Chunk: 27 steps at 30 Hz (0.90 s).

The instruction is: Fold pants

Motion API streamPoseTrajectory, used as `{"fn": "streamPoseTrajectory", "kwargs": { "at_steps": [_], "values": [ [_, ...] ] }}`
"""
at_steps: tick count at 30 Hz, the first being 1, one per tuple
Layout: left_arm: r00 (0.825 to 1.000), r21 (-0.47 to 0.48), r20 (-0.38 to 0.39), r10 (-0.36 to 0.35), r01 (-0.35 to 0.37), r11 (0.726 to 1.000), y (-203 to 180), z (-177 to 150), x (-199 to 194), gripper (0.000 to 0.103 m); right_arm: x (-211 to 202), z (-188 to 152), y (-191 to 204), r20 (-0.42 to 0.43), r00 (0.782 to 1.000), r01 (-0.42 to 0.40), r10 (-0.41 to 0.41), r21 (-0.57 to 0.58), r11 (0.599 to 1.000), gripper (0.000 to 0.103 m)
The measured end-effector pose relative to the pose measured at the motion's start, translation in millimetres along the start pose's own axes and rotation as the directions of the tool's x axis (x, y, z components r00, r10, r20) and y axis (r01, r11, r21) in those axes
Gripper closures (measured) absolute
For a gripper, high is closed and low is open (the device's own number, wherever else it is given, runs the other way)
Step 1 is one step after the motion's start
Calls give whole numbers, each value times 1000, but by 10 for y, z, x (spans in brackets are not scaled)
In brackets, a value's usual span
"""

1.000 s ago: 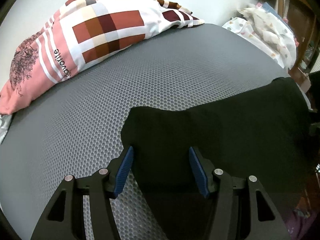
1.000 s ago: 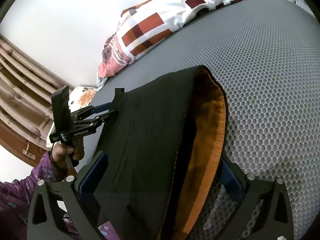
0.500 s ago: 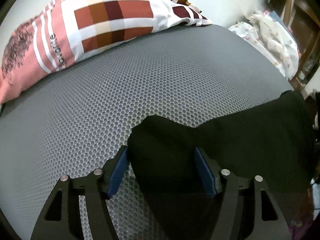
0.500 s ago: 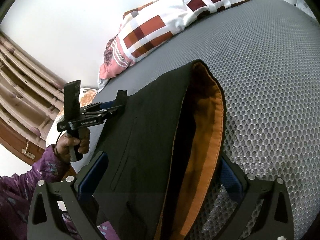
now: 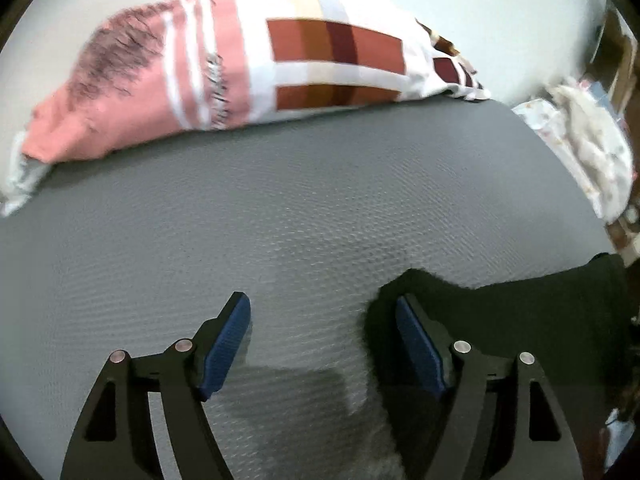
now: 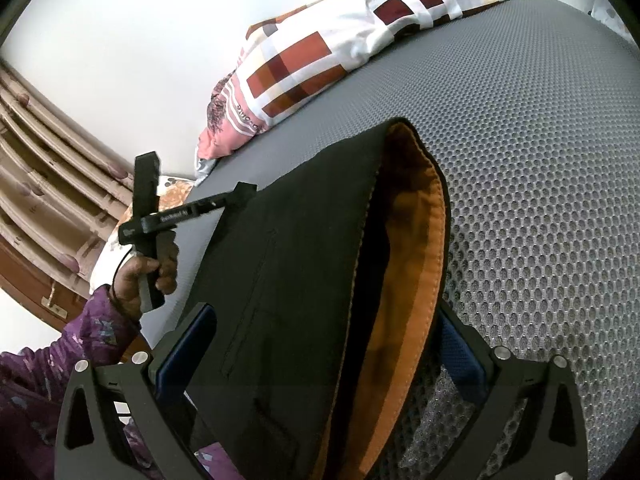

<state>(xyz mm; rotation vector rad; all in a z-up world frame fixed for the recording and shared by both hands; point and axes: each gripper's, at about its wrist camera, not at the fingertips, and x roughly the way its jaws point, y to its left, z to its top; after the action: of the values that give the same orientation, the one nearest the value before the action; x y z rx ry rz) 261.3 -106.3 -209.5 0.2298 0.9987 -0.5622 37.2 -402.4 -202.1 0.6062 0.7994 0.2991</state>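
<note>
The black pants [image 6: 296, 280] lie on the grey mesh mattress [image 6: 540, 160], their orange waistband lining [image 6: 404, 296] turned up. My right gripper [image 6: 324, 344] is open, its blue pads on either side of the waistband. My left gripper [image 5: 323, 340] is open and empty over bare mattress; the pants' far corner [image 5: 500, 312] lies just right of its right pad [image 5: 416, 344]. In the right wrist view the left gripper [image 6: 236, 196] is beside the pants' far edge, held by a hand.
A patchwork pillow [image 5: 248, 68] lies along the wall side of the mattress [image 5: 280, 208]. A white bundle of cloth [image 5: 588, 148] sits at the right. A carved wooden bed frame [image 6: 44, 184] stands at the left in the right wrist view.
My left gripper has let go of the pants' corner, opened wider and shifted left off the cloth. The right gripper stays open around the waistband.
</note>
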Motion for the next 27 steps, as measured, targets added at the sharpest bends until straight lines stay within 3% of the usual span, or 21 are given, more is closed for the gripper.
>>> {"fn": "streamPoseTrajectory", "kwargs": {
  "at_steps": [7,9,13,14,17,19,22,27],
  "values": [
    [1000,178,0,-17,17,984,-380,-252,-191,28,-32,-25,-35,22,1000,-16,16,10,1000,0],
    [999,224,-36,32,-23,974,-479,-244,-32,27,-38,-28,-35,22,1000,-15,15,6,1000,0],
    [998,61,-61,-29,32,998,-224,-90,142,25,-59,-71,-21,22,1000,-17,17,-4,1000,0],
    [997,18,-65,-37,38,999,-134,-65,172,19,-62,-81,-13,21,1000,-16,16,-8,1000,0],
    [995,-84,-66,-71,65,994,52,-105,118,20,-63,-94,5,21,1000,-13,14,-7,1000,0],
    [999,-20,-37,-27,26,999,-51,-183,-69,21,-64,-94,9,22,1000,-14,14,-10,1000,0],
    [998,94,-27,-55,57,994,-306,-364,-328,21,-59,-99,17,27,1000,-11,12,-11,1000,0],
    [995,222,-100,-26,47,974,-718,-913,-453,21,-61,-120,31,33,999,-10,10,-14,1000,0]
  ]
}}
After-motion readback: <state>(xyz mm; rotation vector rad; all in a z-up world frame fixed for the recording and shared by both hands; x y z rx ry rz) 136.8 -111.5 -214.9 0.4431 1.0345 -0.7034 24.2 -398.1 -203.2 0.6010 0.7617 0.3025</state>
